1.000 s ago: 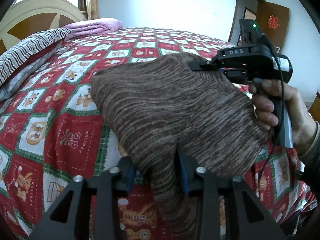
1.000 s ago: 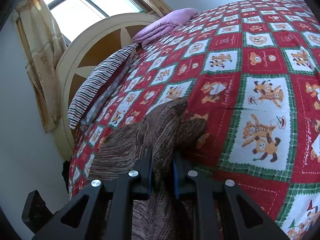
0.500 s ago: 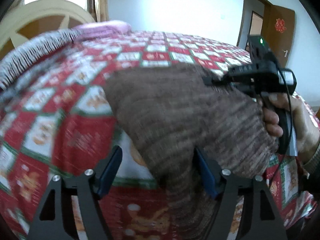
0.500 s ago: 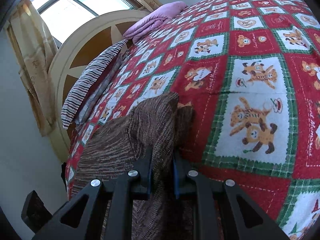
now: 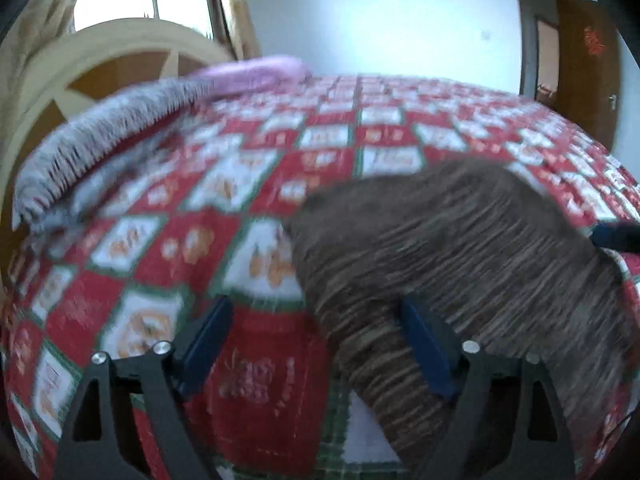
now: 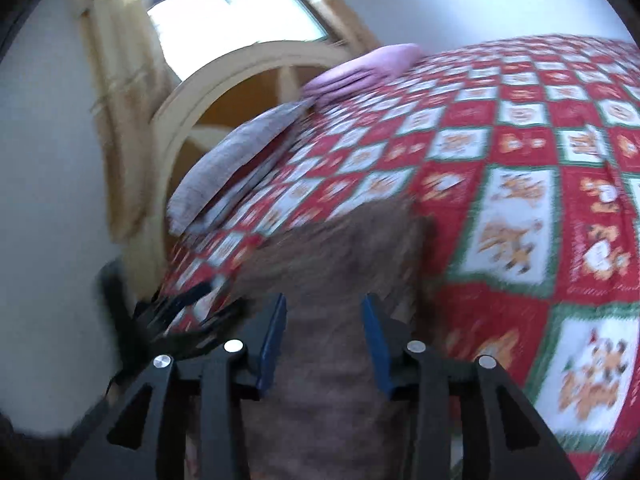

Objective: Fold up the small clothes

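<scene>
Brown striped knit garment (image 5: 460, 264) lies on the red patchwork bedspread (image 5: 248, 216), lower right of the left wrist view, long axis running lower right to upper left w/ stripes along it. Left gripper (image 5: 316, 344) tilts down, jaws wide & opening; right pad (image 5: 424, 344) is against the knit, left pad over the spread. Right gripper (image 6: 324, 340) angled down, jaws opening, garment between, pads look clear of it.

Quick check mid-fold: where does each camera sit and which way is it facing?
Left wrist: on the left hand-held gripper, aimed down across the bed; jaws opening, brown knit garment against the right finger.
Right wrist: on the right hand-held gripper, facing the headboard; jaws opening over the garment.
Shared: garment, quilt, headboard.
</scene>
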